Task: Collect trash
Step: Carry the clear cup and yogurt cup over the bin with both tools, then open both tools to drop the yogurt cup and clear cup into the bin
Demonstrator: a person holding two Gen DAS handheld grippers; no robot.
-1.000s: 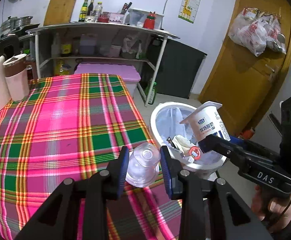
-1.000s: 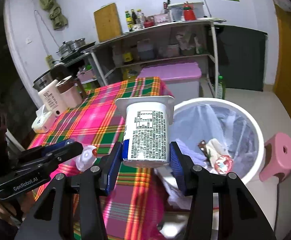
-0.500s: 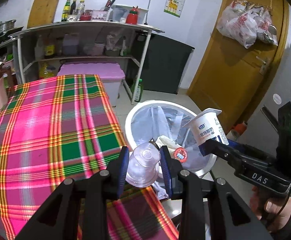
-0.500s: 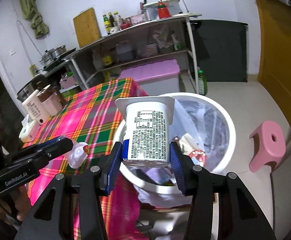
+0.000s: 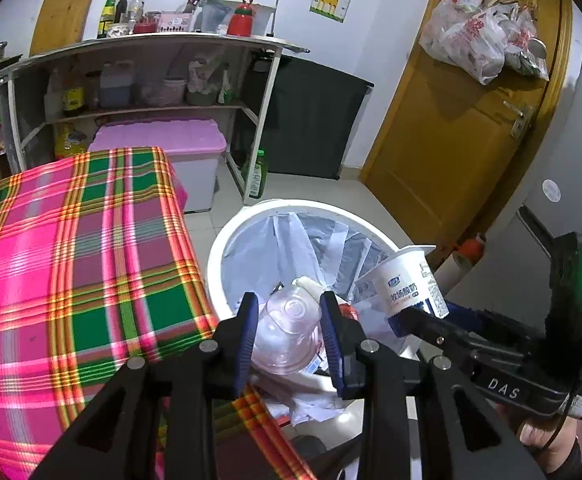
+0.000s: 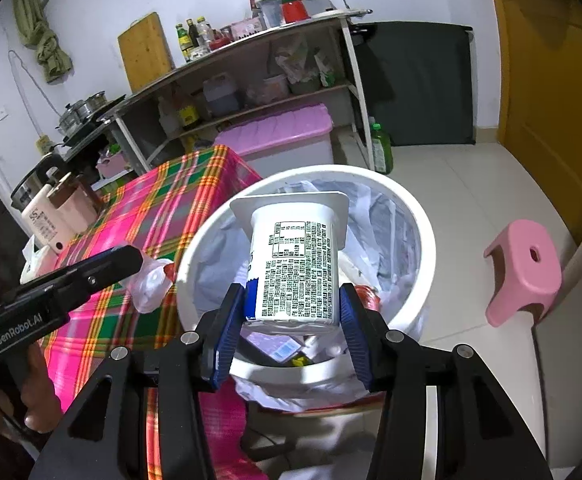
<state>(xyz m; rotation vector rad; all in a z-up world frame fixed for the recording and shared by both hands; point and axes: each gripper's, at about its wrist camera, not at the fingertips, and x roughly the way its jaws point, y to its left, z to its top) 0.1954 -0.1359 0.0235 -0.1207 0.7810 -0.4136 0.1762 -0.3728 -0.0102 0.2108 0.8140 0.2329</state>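
Observation:
My left gripper [image 5: 289,334] is shut on a clear plastic cup [image 5: 287,330], held over the near rim of the white bin [image 5: 215,256]. The same cup [image 6: 151,284] shows in the right wrist view at the tip of the left gripper, just left of the bin's rim [image 6: 183,268]. My right gripper [image 6: 291,322] is shut on a white yogurt cup [image 6: 295,268] with a printed label, held over the bin's opening. In the left wrist view that yogurt cup [image 5: 409,284] hangs at the bin's right side. The bin is lined with a plastic bag and holds several wrappers.
A table with a pink and green plaid cloth [image 5: 71,264] stands left of the bin. A pink stool [image 6: 525,268] sits on the floor to the right. Behind are a shelf unit [image 5: 143,80], a pink-lidded box [image 5: 163,148] and a yellow door [image 5: 459,132].
Both grippers have carried their cups from above the table edge toward the bin, which now lies larger and closer beneath them. Both grips are unchanged.

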